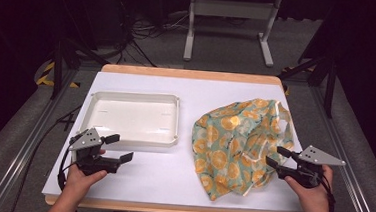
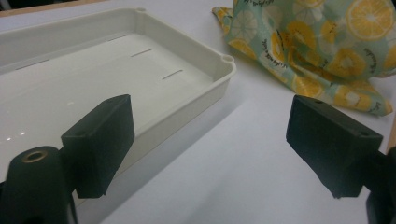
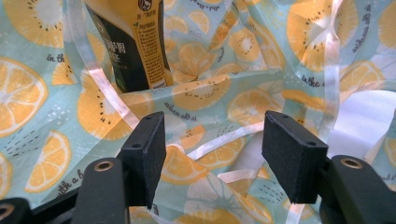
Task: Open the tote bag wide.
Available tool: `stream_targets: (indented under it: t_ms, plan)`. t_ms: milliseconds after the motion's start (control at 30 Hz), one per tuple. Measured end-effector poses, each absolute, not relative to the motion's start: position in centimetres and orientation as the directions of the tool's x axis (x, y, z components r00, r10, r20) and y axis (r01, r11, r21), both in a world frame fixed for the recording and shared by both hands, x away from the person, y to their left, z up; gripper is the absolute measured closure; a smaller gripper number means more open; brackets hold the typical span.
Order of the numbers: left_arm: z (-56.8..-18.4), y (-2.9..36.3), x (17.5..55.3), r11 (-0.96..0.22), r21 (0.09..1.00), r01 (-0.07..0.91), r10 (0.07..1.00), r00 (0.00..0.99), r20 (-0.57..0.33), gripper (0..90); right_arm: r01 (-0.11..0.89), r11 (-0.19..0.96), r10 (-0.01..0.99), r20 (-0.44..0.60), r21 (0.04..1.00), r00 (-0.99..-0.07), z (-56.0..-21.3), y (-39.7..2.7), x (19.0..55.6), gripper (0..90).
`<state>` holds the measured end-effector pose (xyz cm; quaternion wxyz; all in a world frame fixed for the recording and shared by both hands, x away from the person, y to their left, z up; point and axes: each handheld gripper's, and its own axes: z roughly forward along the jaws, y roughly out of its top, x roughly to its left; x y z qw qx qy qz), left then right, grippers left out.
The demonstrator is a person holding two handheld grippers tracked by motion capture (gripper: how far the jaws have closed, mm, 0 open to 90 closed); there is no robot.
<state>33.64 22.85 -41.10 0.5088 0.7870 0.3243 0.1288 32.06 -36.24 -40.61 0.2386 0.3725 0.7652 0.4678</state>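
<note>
A soft bag (image 1: 239, 139) printed with orange and kiwi slices lies crumpled on the right half of the white table. In the right gripper view a bottle (image 3: 130, 42) with a yellow and dark label stands out from the bag's folds (image 3: 42, 102). My right gripper (image 1: 276, 157) is at the bag's right edge, open (image 3: 215, 154), with bag cloth and a pale ribbon handle (image 3: 219, 142) just beyond its jaws. My left gripper (image 1: 120, 148) hovers open near the front right corner of an empty white tray (image 1: 136, 97). In its own view the left gripper (image 2: 210, 135) faces the tray's corner (image 2: 226, 60) and the bag (image 2: 327, 42).
The white table top (image 1: 171, 180) has a wooden rim along its front and back edges. Beyond the table stands a white metal frame (image 1: 229, 18) on a dark floor with cables. Bare table lies between the tray and the bag.
</note>
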Motion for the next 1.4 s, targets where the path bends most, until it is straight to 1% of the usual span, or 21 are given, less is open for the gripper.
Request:
stream_targets:
  t_ms: [33,67,233,500,633,800,1000,1167,1233,1267,1400]
  plan:
    - [-41.1,22.8,33.6,-0.272,0.884,0.379,0.642,0.756,-0.127,15.7,0.344,0.287,0.791,-0.019,0.894,-0.611,-40.6,-36.2,32.1,40.8]
    - [-41.1,22.8,33.7,-0.309,0.878,0.366,0.648,0.756,-0.087,15.7,0.342,0.291,0.790,-0.023,0.894,-0.612,-40.5,-36.1,32.0,40.7]
    - [-41.0,22.8,33.6,-0.319,0.874,0.367,0.642,0.762,-0.086,15.5,0.335,0.292,0.788,-0.027,0.896,-0.615,-40.3,-36.1,32.0,40.7]
    - [-40.8,22.9,33.6,-0.302,0.874,0.380,0.655,0.749,-0.099,15.6,0.326,0.290,0.791,-0.033,0.900,-0.611,-39.8,-35.9,32.2,40.8]
    - [-40.6,23.0,33.6,-0.303,0.876,0.374,0.654,0.751,-0.094,15.5,0.305,0.263,0.792,-0.024,0.915,-0.610,-38.9,-35.9,32.5,44.1]
    - [-40.5,23.3,33.6,-0.300,0.879,0.371,0.658,0.748,-0.092,15.4,0.297,0.268,0.791,-0.034,0.916,-0.610,-38.1,-35.7,33.1,43.9]
    - [-40.5,23.3,33.6,-0.311,0.874,0.372,0.649,0.755,-0.090,15.3,0.297,0.277,0.801,-0.049,0.914,-0.596,-37.1,-35.7,34.1,42.6]
    - [-40.5,23.3,33.6,-0.312,0.875,0.370,0.646,0.758,-0.090,15.2,0.304,0.284,0.813,-0.061,0.909,-0.579,-36.3,-35.8,35.1,38.2]
    - [-40.5,23.3,33.6,-0.313,0.875,0.369,0.645,0.759,-0.089,15.2,0.310,0.283,0.816,-0.058,0.908,-0.575,-36.2,-35.8,35.3,37.1]
    - [-40.5,23.3,33.6,-0.313,0.876,0.368,0.644,0.760,-0.089,15.2,0.312,0.284,0.819,-0.060,0.907,-0.571,-36.2,-36.0,35.7,34.3]
    - [-40.6,23.3,33.5,-0.310,0.873,0.375,0.641,0.761,-0.099,15.1,0.323,0.287,0.821,-0.057,0.902,-0.569,-36.5,-36.2,36.4,31.7]
